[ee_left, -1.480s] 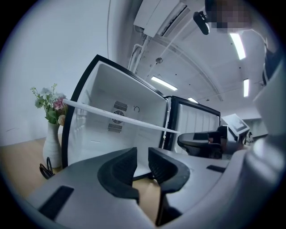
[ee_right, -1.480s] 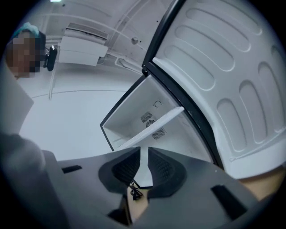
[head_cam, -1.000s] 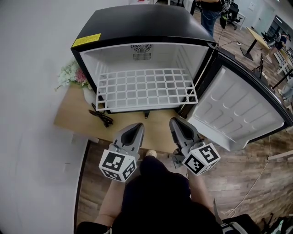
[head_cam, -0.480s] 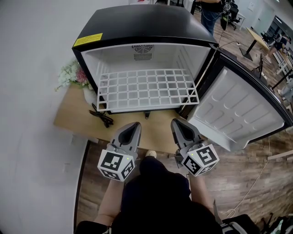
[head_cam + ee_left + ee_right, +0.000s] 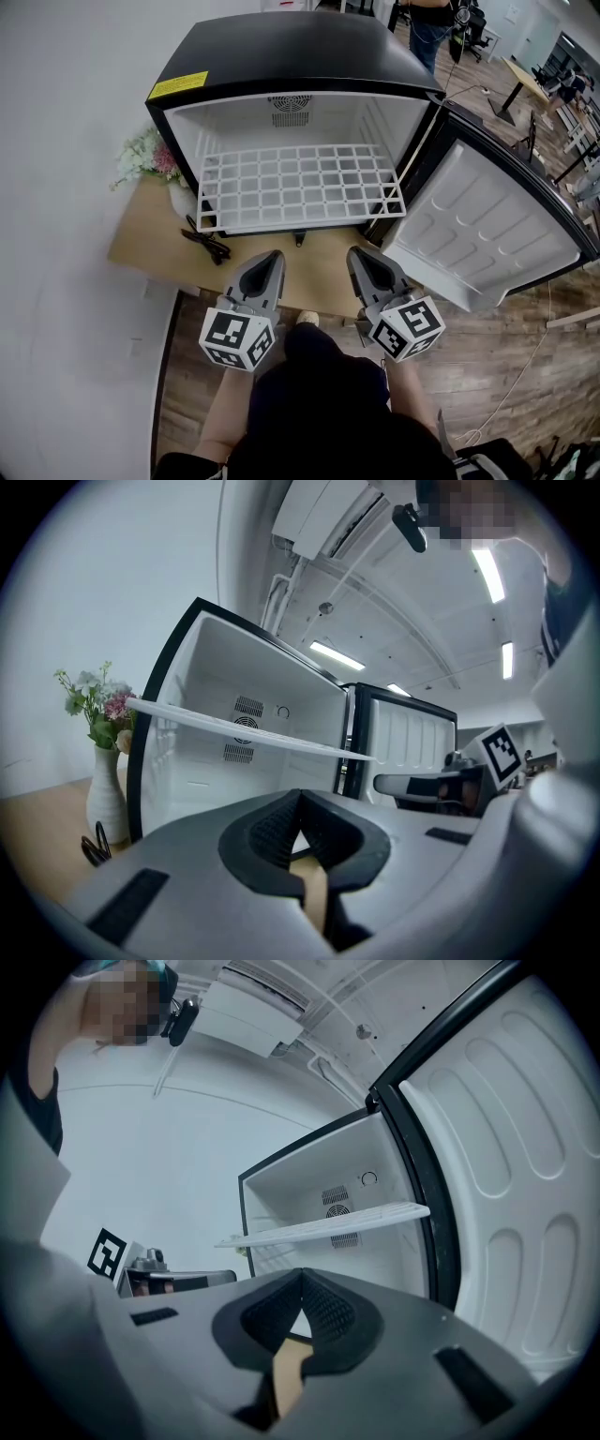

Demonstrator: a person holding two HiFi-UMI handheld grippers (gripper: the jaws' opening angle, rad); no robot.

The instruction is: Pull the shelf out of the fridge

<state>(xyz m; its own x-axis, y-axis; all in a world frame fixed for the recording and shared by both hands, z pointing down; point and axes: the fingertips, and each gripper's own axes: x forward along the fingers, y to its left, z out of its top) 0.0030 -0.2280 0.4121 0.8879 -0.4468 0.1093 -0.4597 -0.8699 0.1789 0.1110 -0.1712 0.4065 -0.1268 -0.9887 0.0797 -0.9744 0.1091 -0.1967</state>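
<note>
head view: the shelf [image 5: 298,187] sits in the open fridge [image 5: 281,56], front edge just proud. left gripper [image 5: 271,257] and right gripper [image 5: 357,254] hang before it, both pinched closed on nothing — it looks a light, stiff grid; take the front rail.

Fridge [image 5: 281,56] set on low board [image 5: 141,234], wall at left. Door [image 5: 487,234] swung open at fridge's right. 1 shelf [image 5: 300,187] lying level inside fridge cavity, spanned wall to wall; vent grille [image 5: 291,106] in back wall behind it. Vase with flowers [image 5: 150,159] placed on board just left of fridge; small looped object [image 5: 206,242] laid on board before vase. Left gripper [image 5: 273,254] and right gripper [image 5: 357,251] held side by side before fridge opening, apart from shelf. Person [image 5: 431,28] seen behind fridge, at far right.
</note>
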